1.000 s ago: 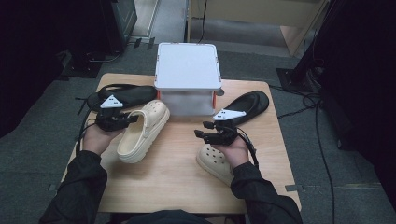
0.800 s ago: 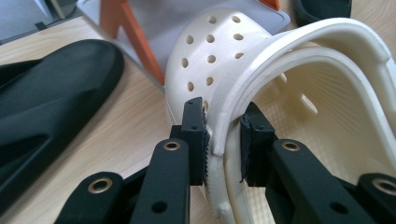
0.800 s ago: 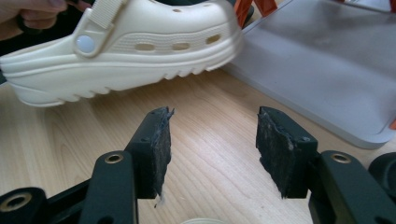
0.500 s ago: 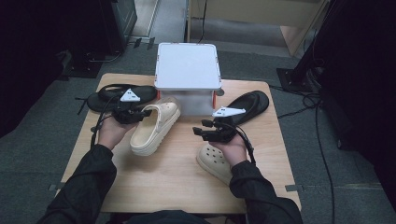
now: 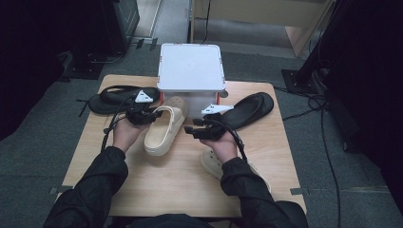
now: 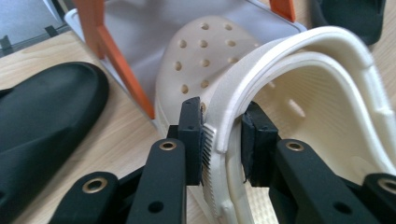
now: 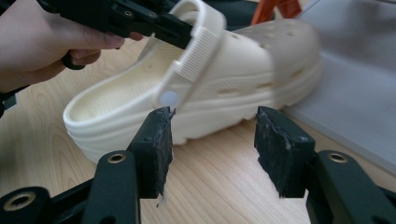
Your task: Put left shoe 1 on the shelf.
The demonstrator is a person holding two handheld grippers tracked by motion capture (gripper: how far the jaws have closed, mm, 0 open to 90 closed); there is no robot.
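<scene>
A cream clog [image 5: 164,130] lies on a wooden table [image 5: 157,190], roughly centre-left, toe tucked under a white storage box [image 5: 191,71] w/ orange legs at the table's far edge. In the left gripper view the clog's toe, dotted w/ round holes, sits on the grey tray beneath the box, beside 1 orange leg.

The left gripper [image 6: 223,140] is clamped on the clog's heel strap [image 6: 261,79], 1 jaw on each side of the ribbed band. The person's left hand [image 5: 124,133] grips that tool from the clog's left side.

The right gripper [image 7: 212,140] has its jaws spread wide w/ nothing between them, pointing at the clog's side from just beside it, above bare wood. The right hand [image 5: 221,145] holds it near the table's centre.

A 2nd cream clog [image 5: 214,164] lies nearer the person, partly hidden under the right forearm.

2 black sandals rest at the far edge: the left black sandal [image 5: 116,97] on the box's left, the right black sandal [image 5: 249,109] angled on the box's right. Dark sleeves enter from the bottom. Grey carpet and cables surround the table.
</scene>
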